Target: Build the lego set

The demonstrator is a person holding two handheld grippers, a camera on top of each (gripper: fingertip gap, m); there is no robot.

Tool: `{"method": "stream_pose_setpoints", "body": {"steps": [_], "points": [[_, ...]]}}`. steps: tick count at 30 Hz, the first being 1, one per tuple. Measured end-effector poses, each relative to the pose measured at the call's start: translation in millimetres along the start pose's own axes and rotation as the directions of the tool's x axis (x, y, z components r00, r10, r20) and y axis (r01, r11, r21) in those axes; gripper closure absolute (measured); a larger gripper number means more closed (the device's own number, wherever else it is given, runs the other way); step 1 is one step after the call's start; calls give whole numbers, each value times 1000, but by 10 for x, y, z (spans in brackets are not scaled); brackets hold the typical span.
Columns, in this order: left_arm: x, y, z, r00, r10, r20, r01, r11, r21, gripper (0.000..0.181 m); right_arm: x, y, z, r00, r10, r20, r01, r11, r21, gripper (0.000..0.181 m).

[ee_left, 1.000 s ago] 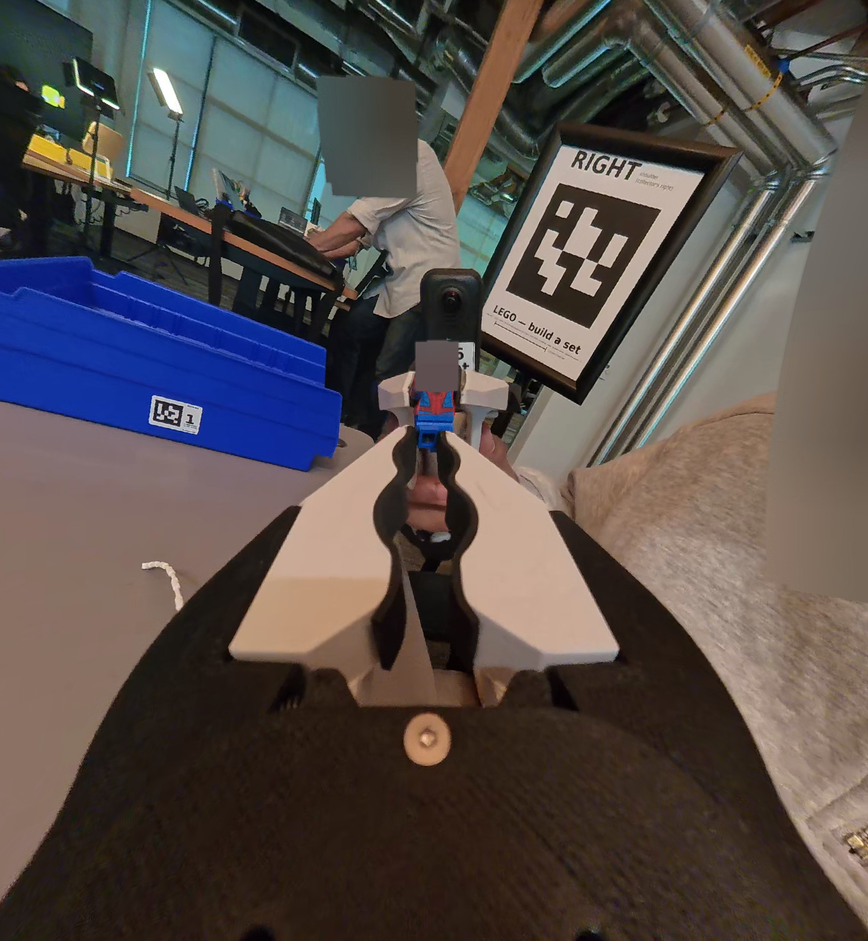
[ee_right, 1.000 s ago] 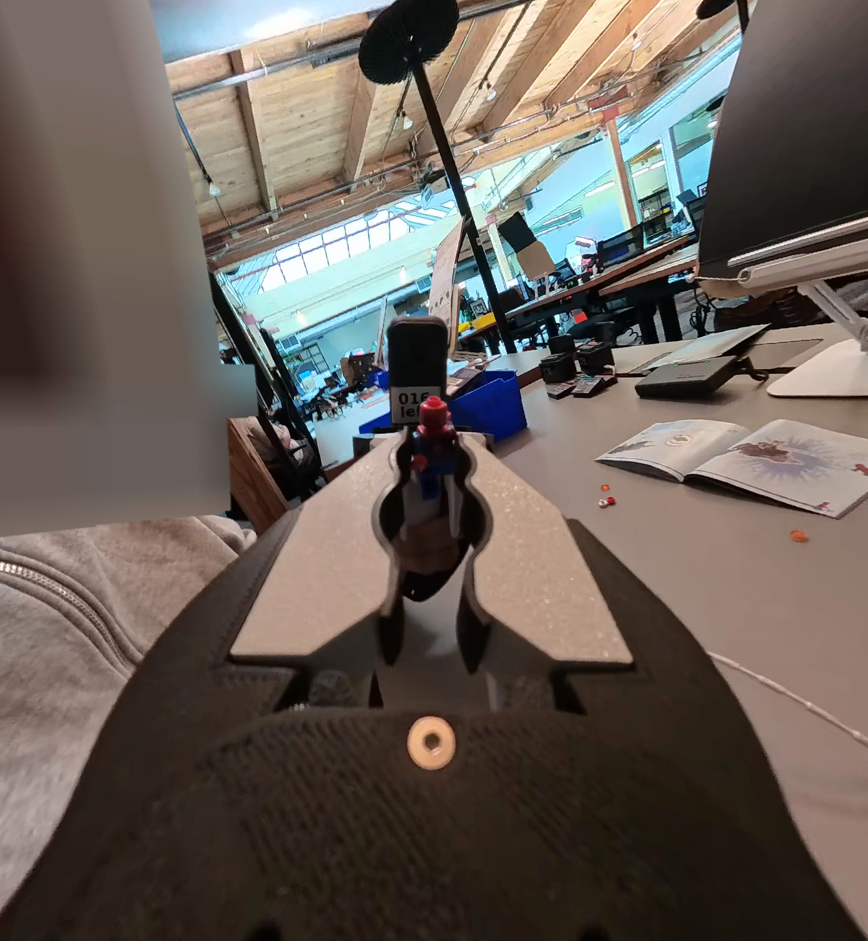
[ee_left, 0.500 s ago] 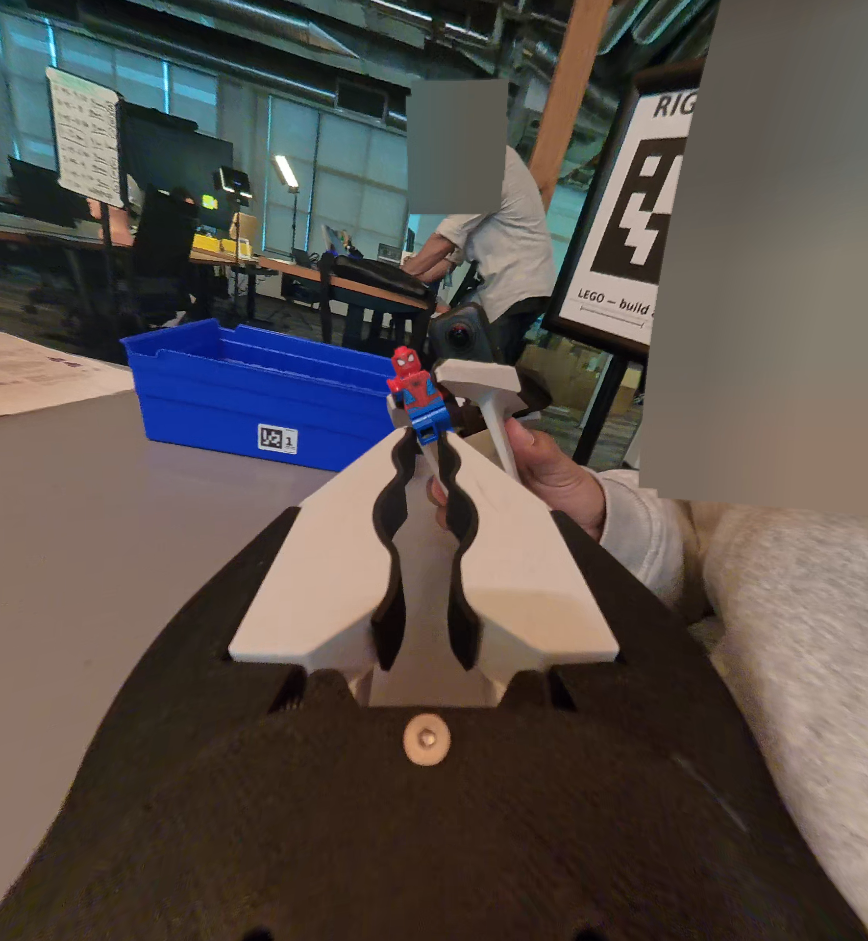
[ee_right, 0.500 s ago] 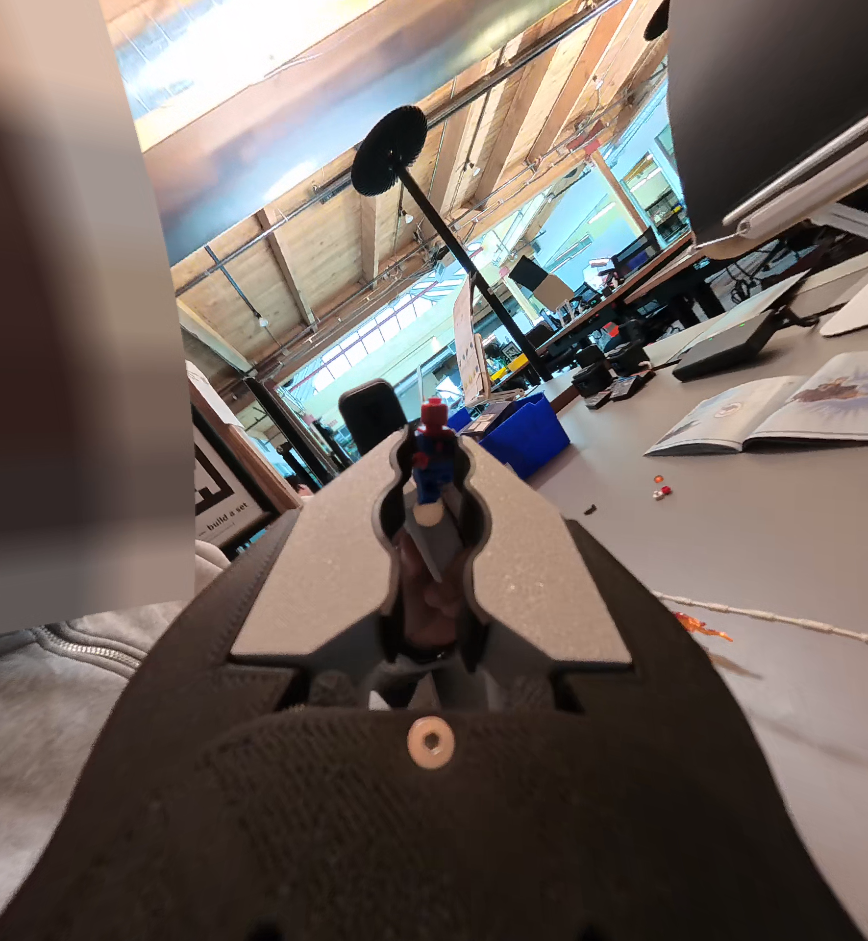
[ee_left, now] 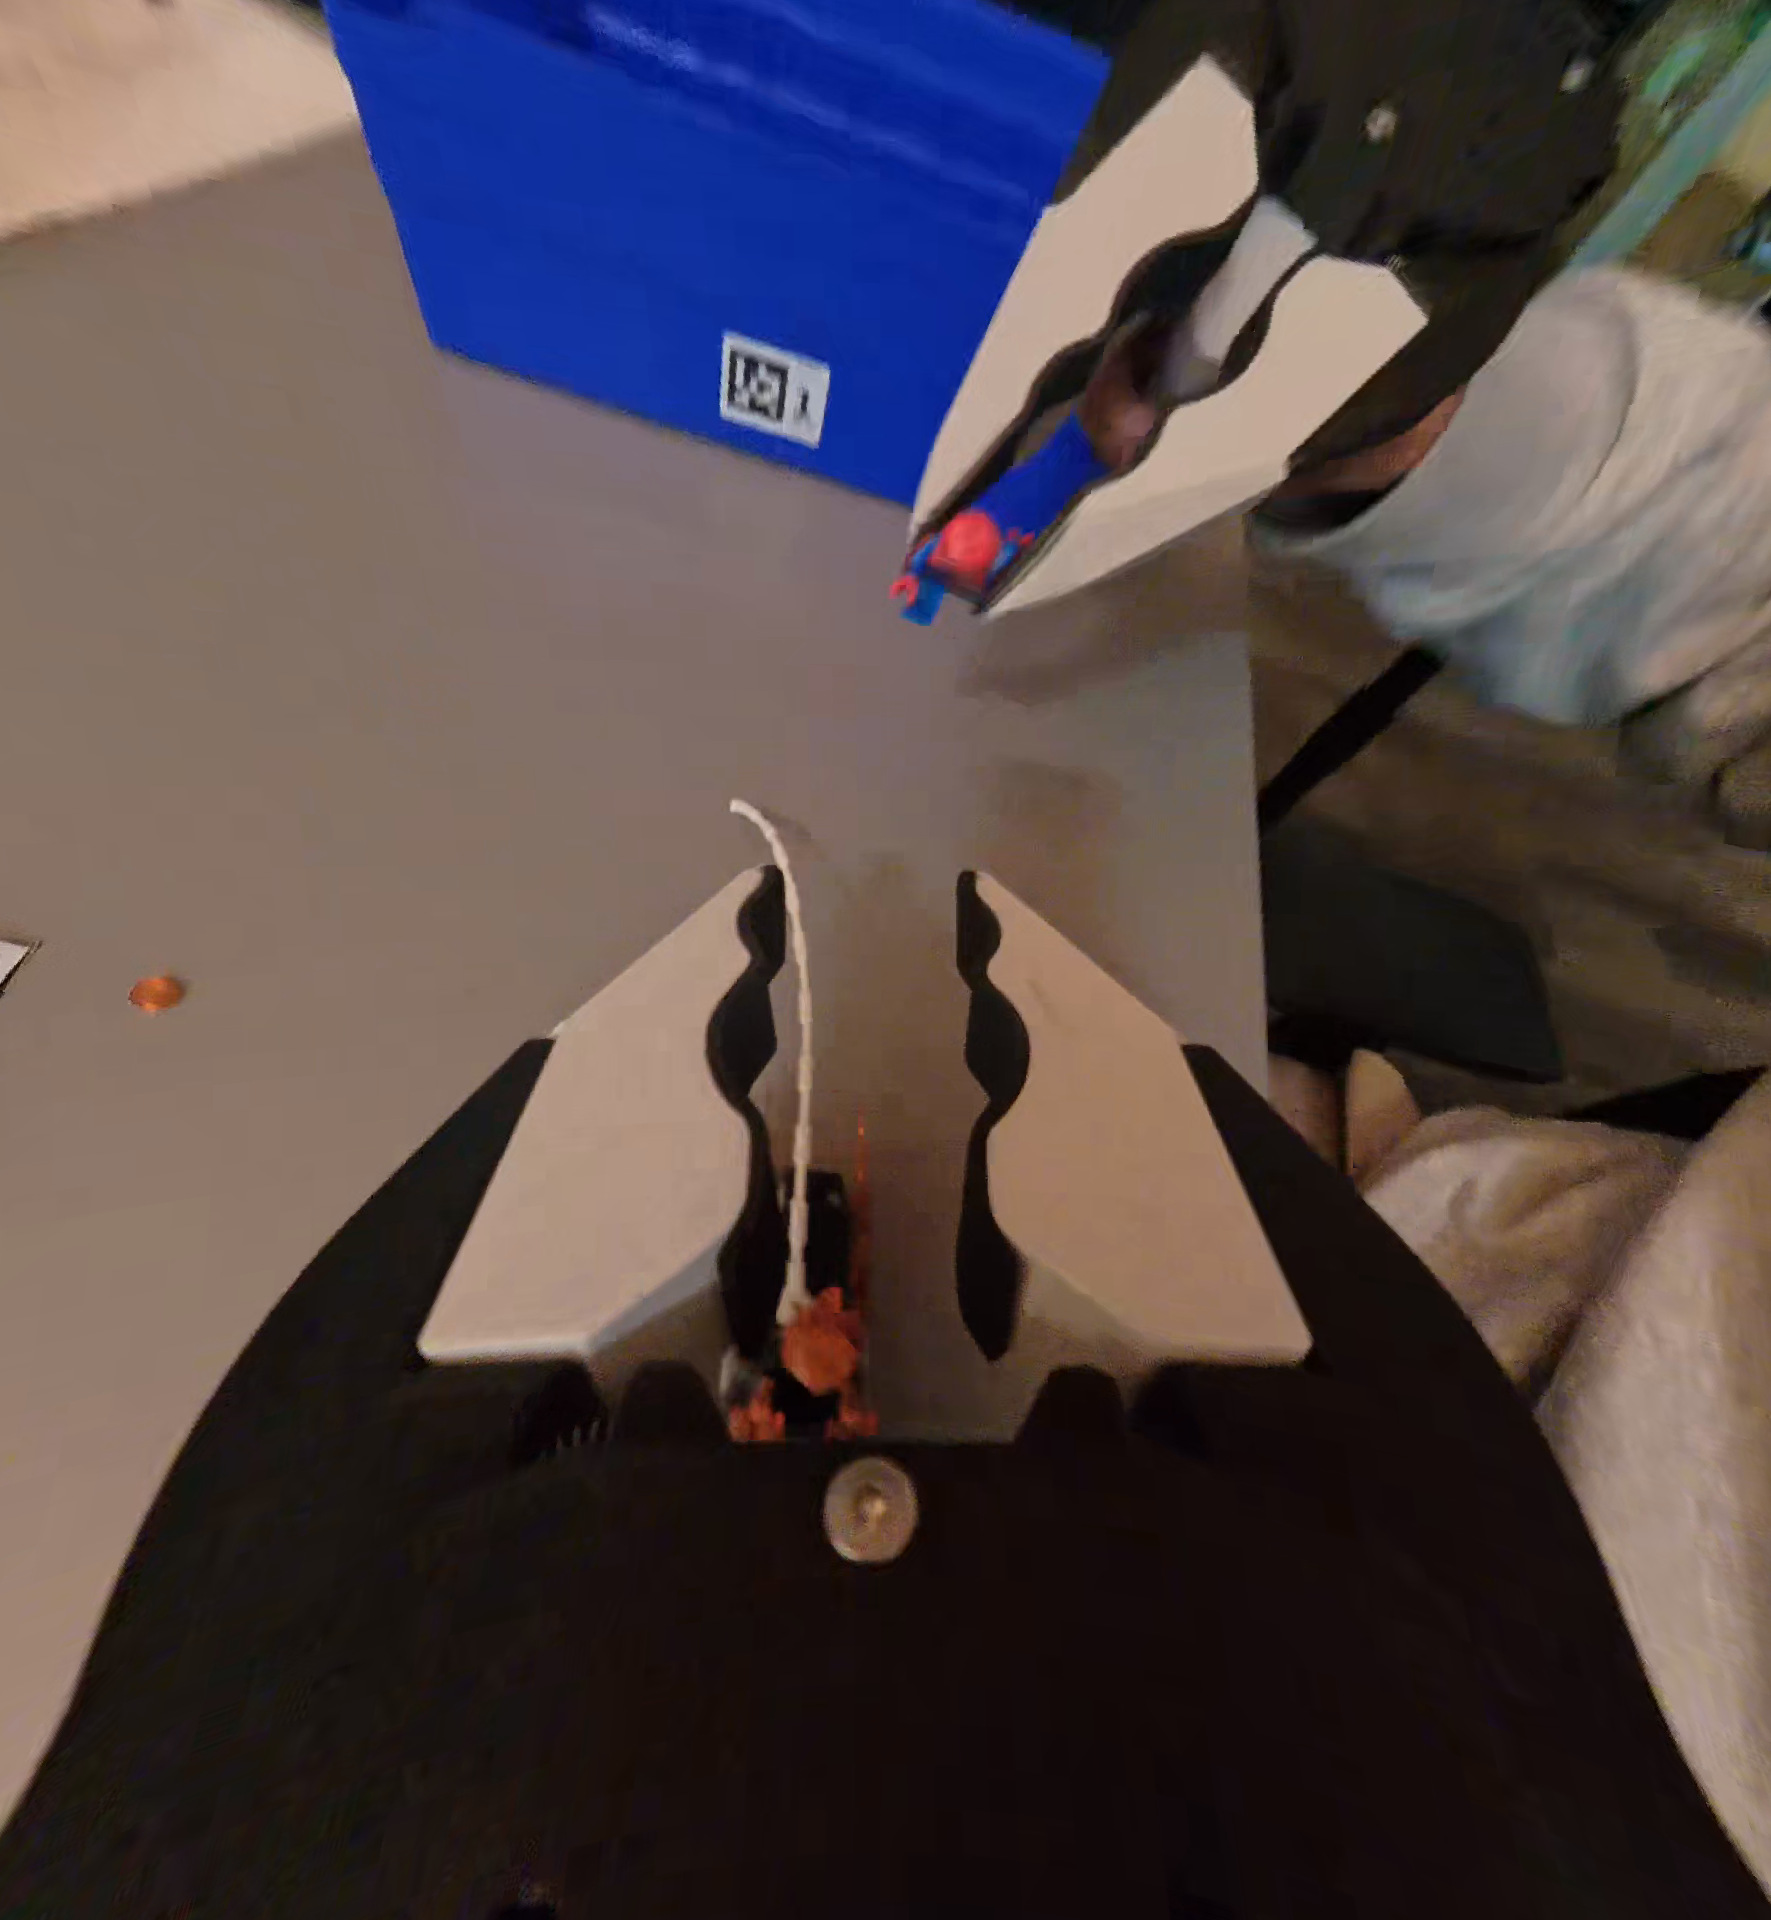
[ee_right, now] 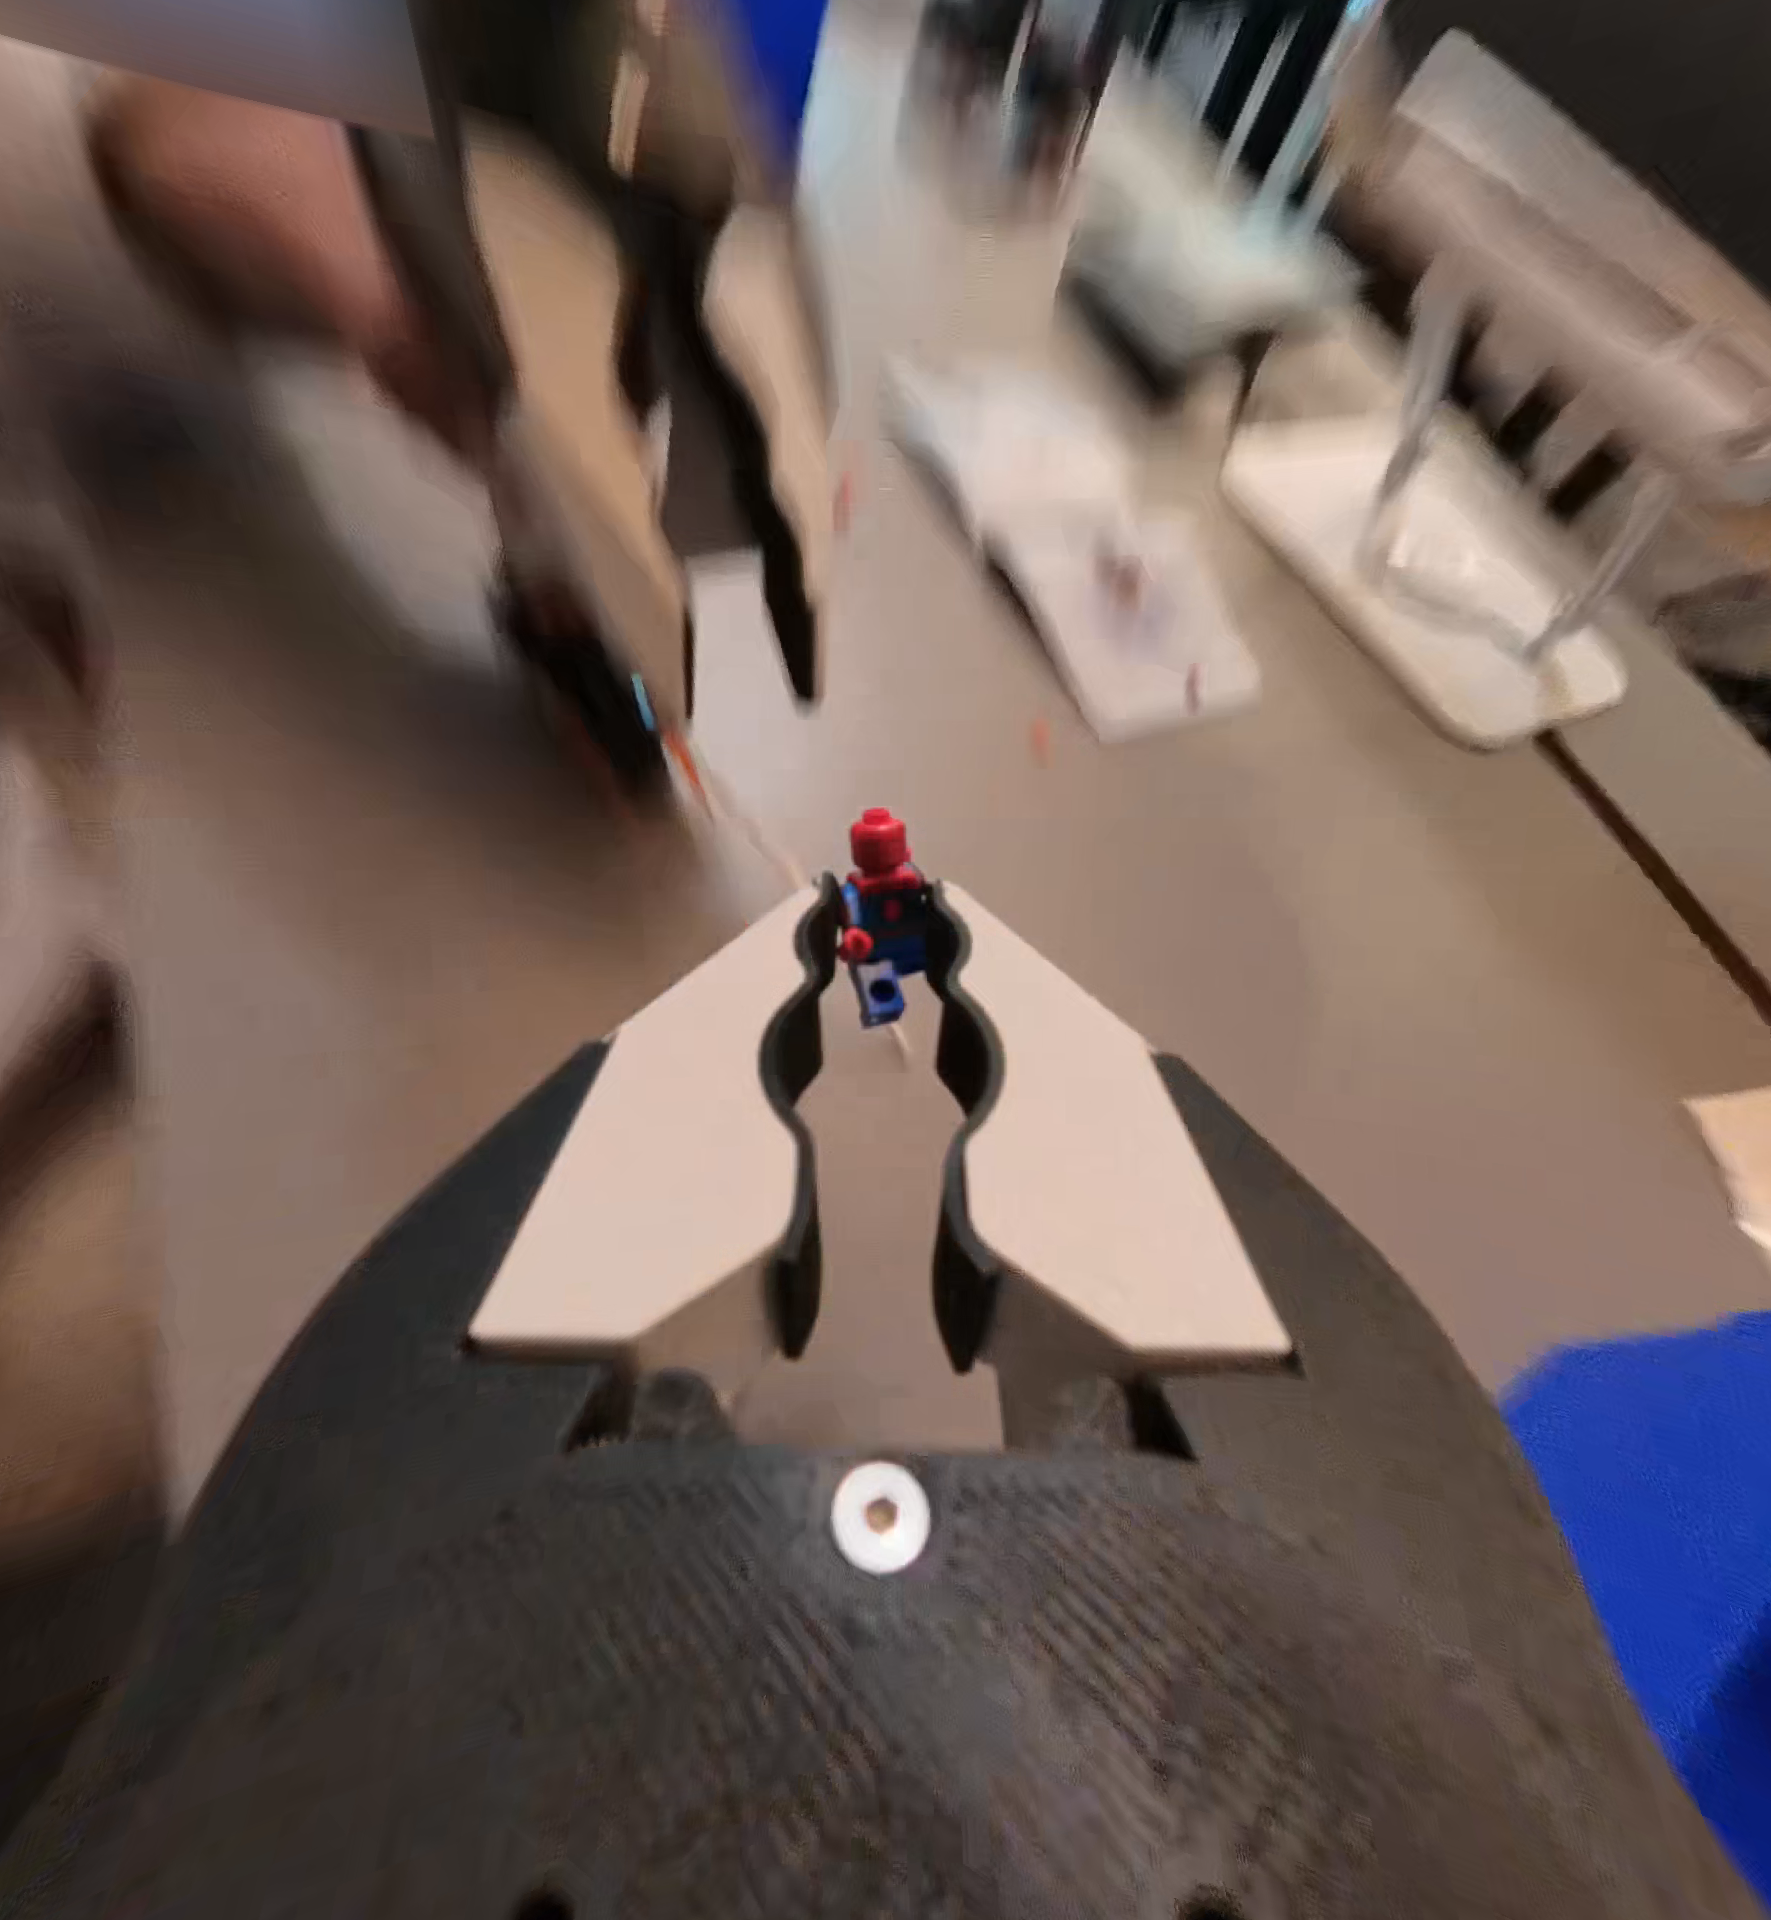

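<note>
Left wrist view looks down on the grey table (ee_left: pixel 341 644), where the left gripper (ee_left: pixel 870 883) hangs with its jaws spread wide and nothing between the tips. A white string (ee_left: pixel 796 1039) runs up the gap between the fingers, its far end curling just past them; its near end meets a cluster of orange and black pieces (ee_left: pixel 808 1361) that the gripper's black body partly hides, so their shape is hard to make out. Farther off, the right gripper (ee_left: pixel 974 582) holds the red and blue minifigure (ee_left: pixel 959 556) above the table, in front of the blue bin (ee_left: pixel 652 229), which is cut off at the top edge. A small orange stud (ee_left: pixel 156 992) lies well to the left. Right wrist view shows the right gripper's narrow jaws clamped on the minifigure's body, head sticking out past the tips; everything behind is smeared by motion blur.
</note>
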State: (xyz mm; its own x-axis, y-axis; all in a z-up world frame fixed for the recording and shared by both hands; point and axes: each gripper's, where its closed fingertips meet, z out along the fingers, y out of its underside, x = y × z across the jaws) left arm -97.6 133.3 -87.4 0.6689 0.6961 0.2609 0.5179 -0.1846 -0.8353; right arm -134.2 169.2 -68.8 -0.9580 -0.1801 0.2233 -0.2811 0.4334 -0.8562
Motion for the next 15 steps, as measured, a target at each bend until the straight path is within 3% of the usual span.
{"method": "stream_pose_setpoints", "body": {"steps": [2,9,15], "points": [[-57,34,159,1000,-8,-26,5,996,-93,152,8,218,111,995,-86,47,92,986,-138,167],[-286,332,680,992,-75,-97,29,912,-410,151,28,739,324,965,-208,162,249,919,-306,167],[-360,364,856,992,-69,-110,20,921,-389,164,37,831,350,943,-285,171,327,887,-325,167]]}}
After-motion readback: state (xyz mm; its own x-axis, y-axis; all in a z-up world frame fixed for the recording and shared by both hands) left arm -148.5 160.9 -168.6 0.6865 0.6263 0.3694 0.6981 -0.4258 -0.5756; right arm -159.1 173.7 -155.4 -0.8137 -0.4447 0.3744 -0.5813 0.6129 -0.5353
